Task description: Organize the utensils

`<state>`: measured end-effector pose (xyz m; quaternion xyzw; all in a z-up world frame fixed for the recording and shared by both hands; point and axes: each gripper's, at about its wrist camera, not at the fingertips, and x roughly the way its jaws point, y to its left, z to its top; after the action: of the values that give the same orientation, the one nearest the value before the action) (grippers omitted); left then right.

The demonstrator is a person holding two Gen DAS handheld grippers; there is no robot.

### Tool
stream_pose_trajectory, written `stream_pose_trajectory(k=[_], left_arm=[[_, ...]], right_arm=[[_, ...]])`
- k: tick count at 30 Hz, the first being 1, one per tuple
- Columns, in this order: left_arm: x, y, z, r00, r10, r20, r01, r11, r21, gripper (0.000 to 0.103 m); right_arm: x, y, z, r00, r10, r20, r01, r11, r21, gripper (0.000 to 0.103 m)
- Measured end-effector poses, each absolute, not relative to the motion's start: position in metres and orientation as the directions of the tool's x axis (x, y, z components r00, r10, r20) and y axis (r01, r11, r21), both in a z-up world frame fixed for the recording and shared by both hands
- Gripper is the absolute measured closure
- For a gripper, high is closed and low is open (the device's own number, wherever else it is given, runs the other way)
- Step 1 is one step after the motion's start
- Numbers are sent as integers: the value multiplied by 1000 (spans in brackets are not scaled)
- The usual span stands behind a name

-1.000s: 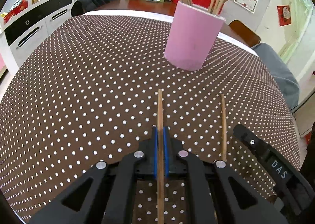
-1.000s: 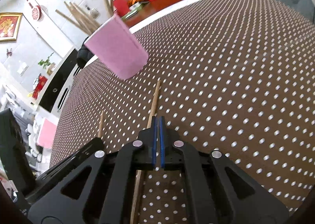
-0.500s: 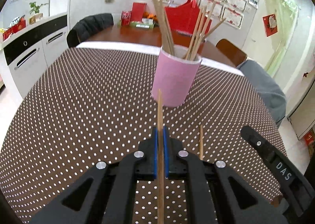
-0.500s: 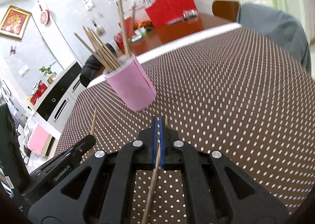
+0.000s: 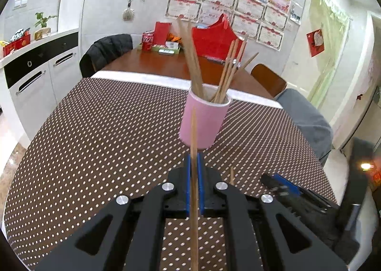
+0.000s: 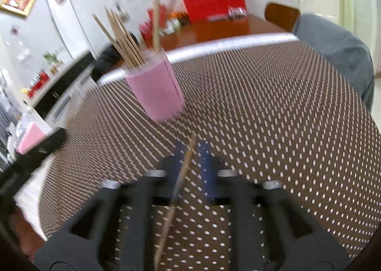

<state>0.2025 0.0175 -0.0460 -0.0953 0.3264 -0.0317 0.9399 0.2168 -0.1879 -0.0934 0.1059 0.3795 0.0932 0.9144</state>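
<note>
The left gripper (image 5: 194,175) has its blue pads pressed together on a wooden chopstick (image 5: 194,137), which runs straight forward between them, its tip raised above the tabletop (image 5: 95,128) and aimed at the pink cup (image 5: 202,123). The right gripper (image 6: 191,159) is badly blurred; a second chopstick (image 6: 183,171) slants through the space between its fingers, which seem to stand a little apart, so I cannot tell whether that stick is gripped or loose. The cup stands upright toward the far edge of the dotted tabletop, roughly midway across, well apart from both grippers, with a fan of chopsticks (image 5: 226,73) already leaning out of it: one thick pair tilts left, a thinner bunch tilts right. In the left wrist view the right-hand tool and the tip of its stick show just beside the left gripper, toward the near right of the tabletop. The step in hand looks like carrying a stick to the cup and dropping it in. To do that well, the left gripper should rise above the rim, tip the stick toward vertical, and aim for the open gap between the two leaning bunches, not onto them. Letting go only once the lower end is inside the rim should keep the light cup from being knocked over. The two tools should go one at a time to avoid crossing sticks.
</note>
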Motion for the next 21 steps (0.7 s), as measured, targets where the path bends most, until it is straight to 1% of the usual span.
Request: stream_pose_trajectory(k=[1, 2, 6, 9, 10, 11, 12, 13, 14, 15, 17, 21], left_arm=[[203, 20, -50, 775, -128, -619, -2, 979, -205, 97], [203, 22, -53, 768, -133, -627, -2, 978, -209, 97], [207, 30, -64, 747, -129, -652, -9, 979, -204, 97], [209, 33, -71, 734, -140, -665, 0, 979, -206, 97], [210, 33, -74, 730, -144, -669, 3, 978, -207, 97], [211, 32, -76, 726, -143, -672, 3, 979, -206, 97], [211, 33, -77, 724, -142, -676, 1, 979, -204, 97], [213, 33, -80, 718, -141, -682, 0, 979, -202, 97], [214, 34, -82, 713, -143, -687, 0, 979, -204, 97], [215, 35, -83, 708, -146, -691, -1, 978, -207, 97], [217, 35, -85, 704, -146, -695, -3, 978, -209, 97], [215, 38, -80, 718, -142, -682, -8, 977, -211, 97]], right_arm=[[218, -187, -99, 688, 249, -682, -87, 961, 263, 34], [218, -184, -106, 686, 237, -688, -84, 965, 249, 34], [223, -159, -125, 663, 144, -735, -85, 989, 117, 34], [227, -145, -139, 631, 114, -768, -95, 993, 70, 35], [228, -138, -142, 630, 90, -771, -101, 994, 34, 36], [228, -134, -142, 633, 74, -771, -106, 994, 9, 46], [228, -131, -141, 636, 76, -768, -116, 993, 2, 66], [228, -130, -141, 640, 79, -765, -124, 992, -2, 73], [228, -128, -142, 640, 76, -765, -129, 992, -9, 77], [228, -127, -142, 639, 89, -764, -145, 989, -6, 85], [230, -128, -142, 638, 101, -763, -152, 988, 4, 93], [237, -136, -139, 617, 127, -777, -137, 989, 53, 97]])
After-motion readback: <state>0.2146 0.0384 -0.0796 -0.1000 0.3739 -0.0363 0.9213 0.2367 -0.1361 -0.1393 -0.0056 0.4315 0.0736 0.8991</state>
